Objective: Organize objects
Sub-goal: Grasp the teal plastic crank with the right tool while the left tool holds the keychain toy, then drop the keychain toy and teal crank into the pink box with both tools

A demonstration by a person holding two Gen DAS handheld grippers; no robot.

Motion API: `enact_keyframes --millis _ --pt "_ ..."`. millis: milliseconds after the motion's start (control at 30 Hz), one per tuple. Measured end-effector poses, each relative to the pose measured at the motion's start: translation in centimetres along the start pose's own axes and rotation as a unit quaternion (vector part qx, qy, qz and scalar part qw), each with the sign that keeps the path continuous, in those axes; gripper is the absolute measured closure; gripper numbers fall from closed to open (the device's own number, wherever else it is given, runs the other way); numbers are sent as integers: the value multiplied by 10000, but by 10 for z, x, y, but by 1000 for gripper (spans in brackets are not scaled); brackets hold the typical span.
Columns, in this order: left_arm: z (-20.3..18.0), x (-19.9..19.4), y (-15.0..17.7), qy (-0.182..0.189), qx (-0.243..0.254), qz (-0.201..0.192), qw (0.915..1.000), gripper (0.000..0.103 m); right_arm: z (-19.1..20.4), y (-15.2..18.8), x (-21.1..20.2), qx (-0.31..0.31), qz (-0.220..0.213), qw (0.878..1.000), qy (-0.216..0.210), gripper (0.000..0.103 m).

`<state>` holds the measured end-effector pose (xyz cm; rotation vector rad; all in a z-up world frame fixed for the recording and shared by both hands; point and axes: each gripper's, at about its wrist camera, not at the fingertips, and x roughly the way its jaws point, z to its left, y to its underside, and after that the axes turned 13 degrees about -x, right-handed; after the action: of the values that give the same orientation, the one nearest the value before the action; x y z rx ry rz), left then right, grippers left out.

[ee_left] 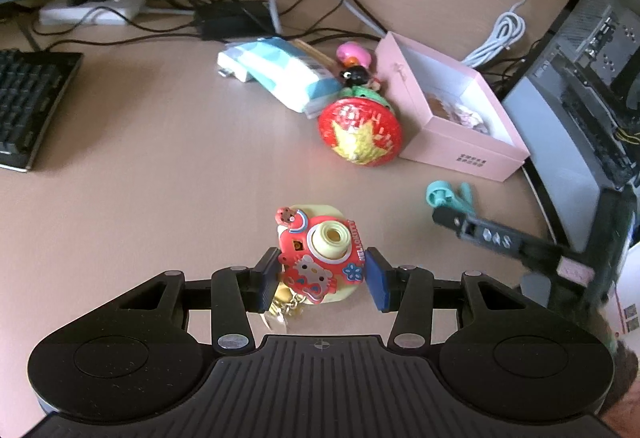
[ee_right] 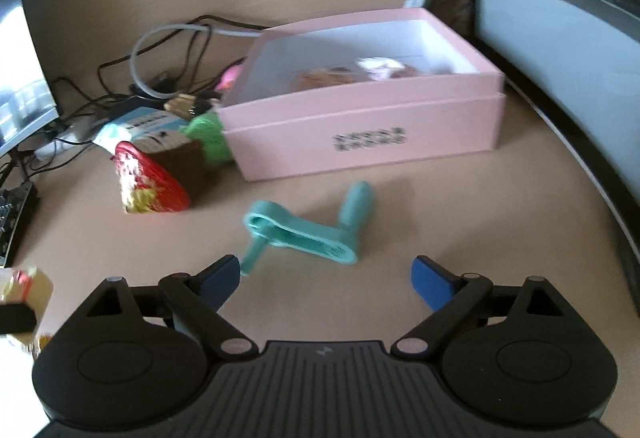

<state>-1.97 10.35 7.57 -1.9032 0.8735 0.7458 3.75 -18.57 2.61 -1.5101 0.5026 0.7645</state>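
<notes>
A: Jaws first. Left gripper (ee_left: pixel 322 276) clamped on the red toy camera (ee_left: pixel 320 254), held above the surface (ee_left: pixel 140 198), short of the pink box (ee_left: pixel 460 142).

B: Right gripper (ee_right: pixel 325 278)?

A: Jaws spread wide, nothing between them. Teal crank (ee_right: pixel 300 234) lies just ahead, between jaws and box, long axis running crosswise, slightly left of centre. Right hand nearer.

B: Text?

A: "HELLO KITTY" on the camera's side. Box label is printed but too small to read.
</notes>
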Motion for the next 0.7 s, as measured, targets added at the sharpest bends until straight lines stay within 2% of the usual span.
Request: enact_keyframes --millis 133,200,233,267,367,533,700 --pt "-3 -8 -1 -324 190 -162 9992 53 7 -13 15 -50 -51 9999 73 9" --pt "-7 -11 -2 -441 312 -234 9983 53 11 -17 18 -167 -33 9998 96 16" --pt "-8 -12 -1 -452 357 -244 9980 53 14 -18 17 -282 -27 9995 150 27" --pt "-9 -13 -1 -440 395 -244 9980 53 17 -18 17 -401 -25 9990 178 30" --pt "-13 -13 1 -385 494 -210 9978 53 19 -18 9 -591 -66 9982 123 30" --pt "-23 -8 6 -69 681 25 9977 53 17 -18 -37 -1002 -321 9944 70 30" --pt "-44 -6 11 435 1058 97 9934 53 2 -17 -101 -1242 -801 9885 318 30"
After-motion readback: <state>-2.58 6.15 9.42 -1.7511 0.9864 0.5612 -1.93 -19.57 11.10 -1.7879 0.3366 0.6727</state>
